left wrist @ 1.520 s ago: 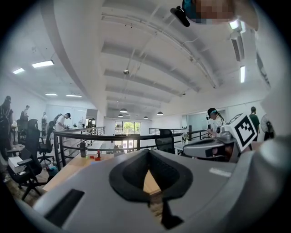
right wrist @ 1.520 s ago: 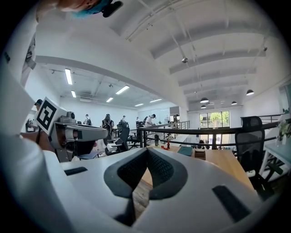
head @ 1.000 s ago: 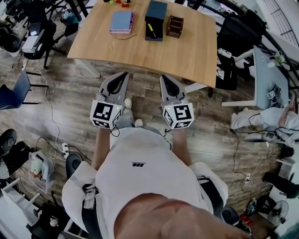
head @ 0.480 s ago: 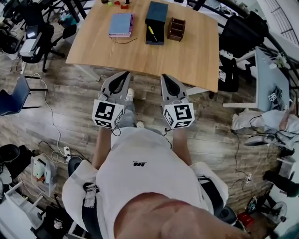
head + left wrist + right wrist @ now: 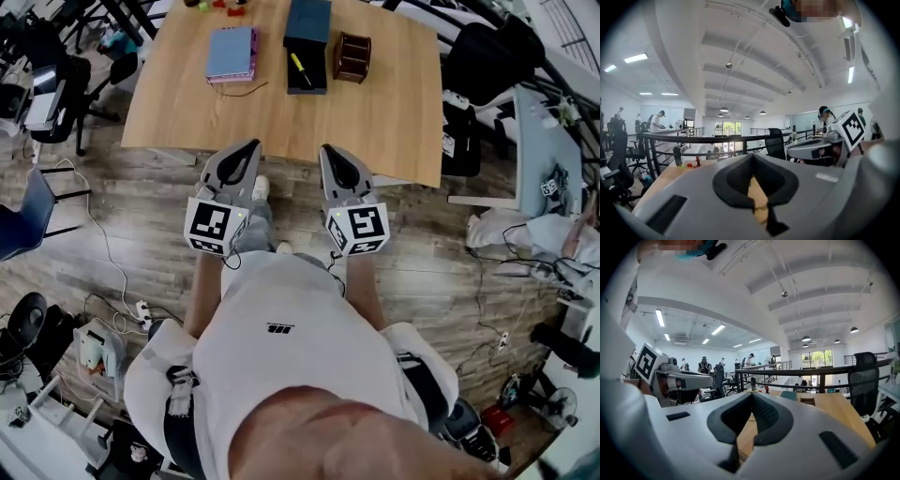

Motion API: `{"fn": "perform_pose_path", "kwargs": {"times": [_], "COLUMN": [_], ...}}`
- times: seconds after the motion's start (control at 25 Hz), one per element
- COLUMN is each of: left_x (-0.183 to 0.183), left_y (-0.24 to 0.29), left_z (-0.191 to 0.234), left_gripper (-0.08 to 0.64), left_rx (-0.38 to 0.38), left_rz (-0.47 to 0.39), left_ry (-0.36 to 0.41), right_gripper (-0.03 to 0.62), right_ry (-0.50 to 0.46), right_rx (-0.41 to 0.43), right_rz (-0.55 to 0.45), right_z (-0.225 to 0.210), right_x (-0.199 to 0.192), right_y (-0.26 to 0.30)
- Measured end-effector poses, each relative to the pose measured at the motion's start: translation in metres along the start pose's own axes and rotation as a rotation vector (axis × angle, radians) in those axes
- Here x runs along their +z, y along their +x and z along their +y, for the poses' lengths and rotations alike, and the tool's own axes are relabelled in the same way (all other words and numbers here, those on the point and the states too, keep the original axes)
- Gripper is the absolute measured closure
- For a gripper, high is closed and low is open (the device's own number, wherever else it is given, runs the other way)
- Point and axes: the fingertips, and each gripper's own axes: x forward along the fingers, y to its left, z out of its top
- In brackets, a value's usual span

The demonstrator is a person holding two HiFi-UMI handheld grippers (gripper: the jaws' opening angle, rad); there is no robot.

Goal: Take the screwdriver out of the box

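Note:
A dark box [image 5: 307, 42] lies open on the wooden table [image 5: 375, 112], toward its far side. Inside it lies a yellow-handled screwdriver [image 5: 299, 66]. My left gripper [image 5: 252, 145] and right gripper [image 5: 326, 150] are held side by side in front of the person's body, over the floor at the table's near edge. Both are shut with nothing in them, well short of the box. In the left gripper view the left gripper [image 5: 752, 156] has its jaws meeting over a strip of table. The right gripper [image 5: 752, 395] points at the table, where the box [image 5: 790, 395] shows small.
A blue notebook [image 5: 231, 53] lies left of the box and a brown wooden organizer [image 5: 352, 56] right of it. Small toys [image 5: 212, 4] sit at the table's far edge. Chairs [image 5: 37, 84] stand at the left, a black bag [image 5: 487, 56] and white desk [image 5: 539, 141] at the right.
The table has drifted down and to the left in the head view as the person closes in on it. Both grippers stay shut and side by side.

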Motion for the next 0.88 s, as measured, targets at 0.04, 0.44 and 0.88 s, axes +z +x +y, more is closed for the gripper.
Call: {"fn": "perform_pose_path", "kwargs": {"times": [0.04,0.44,0.88], "left_x": [-0.001,-0.001,-0.002], "left_y": [0.007,0.067,0.117], "left_z": [0.006,0.064,0.128], "left_gripper": [0.558,0.557,0.557], "left_rx": [-0.003,-0.067,-0.123], "left_rz": [0.007,0.040,0.055], "left_ry": [0.002,-0.011,-0.028], "right_gripper": [0.597,0.597,0.597], "right_ry": [0.001,0.012,0.017], "right_rx": [-0.005,-0.072,-0.108], "right_rz": [0.003,0.046,0.080], "right_z": [-0.003,-0.035,-0.051], "right_x": [0.001,0.008,0.017], "right_y": [0.007,0.075,0.150]}}
